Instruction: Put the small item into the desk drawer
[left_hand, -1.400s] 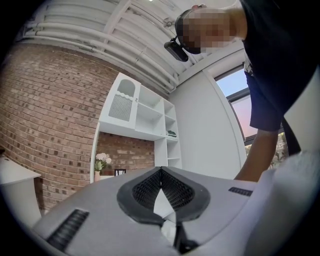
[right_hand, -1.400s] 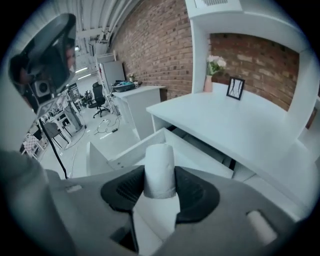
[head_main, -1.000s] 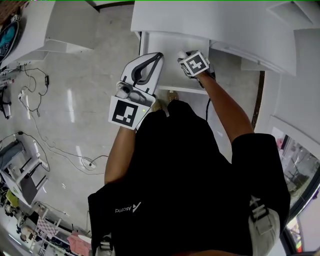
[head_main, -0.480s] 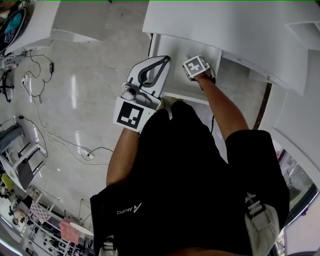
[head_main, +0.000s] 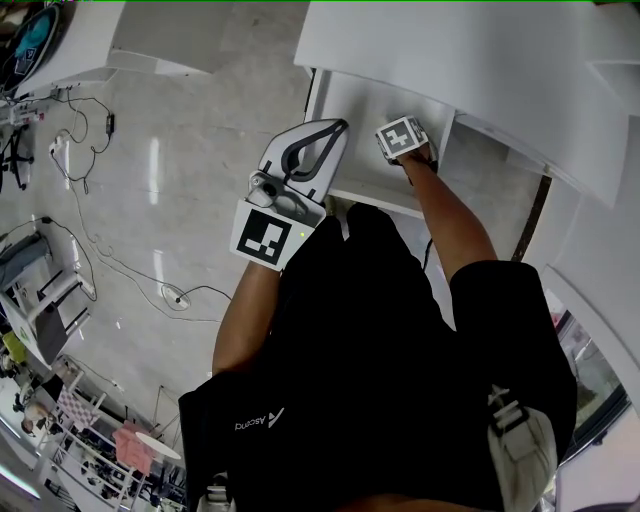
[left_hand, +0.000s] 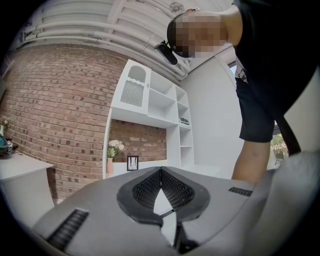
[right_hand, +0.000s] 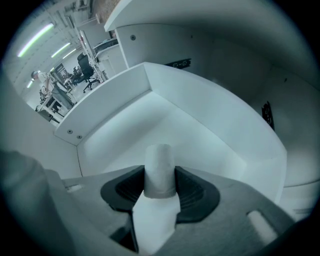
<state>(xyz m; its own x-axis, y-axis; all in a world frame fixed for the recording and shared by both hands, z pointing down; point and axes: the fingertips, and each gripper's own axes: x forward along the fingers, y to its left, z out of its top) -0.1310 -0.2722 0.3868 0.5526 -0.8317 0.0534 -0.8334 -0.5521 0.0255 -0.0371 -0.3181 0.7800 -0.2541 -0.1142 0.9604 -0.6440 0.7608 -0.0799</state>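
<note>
The small item (right_hand: 160, 167) is a short white cylinder, and my right gripper (right_hand: 160, 176) is shut on it, its dark pads pressing both sides. That gripper points into the open white desk drawer (right_hand: 210, 130), with the item hanging above the drawer's bare floor. In the head view the right gripper's marker cube (head_main: 403, 138) sits over the drawer (head_main: 365, 110) and hides the jaws and the item. My left gripper (head_main: 338, 128) is held beside the drawer's left front corner. In the left gripper view its tips (left_hand: 161, 171) meet with nothing between them.
The white desk top (head_main: 470, 60) overhangs the drawer's back. The person's body in black fills the lower head view. Cables (head_main: 90, 250) trail over the pale floor at left. The left gripper view looks up at white shelves (left_hand: 150, 105) and a brick wall (left_hand: 60, 110).
The head camera has shifted, so the desk and drawer sit further right and lower in view. Both grippers keep about the same places relative to the drawer. The right grip looks unchanged.
</note>
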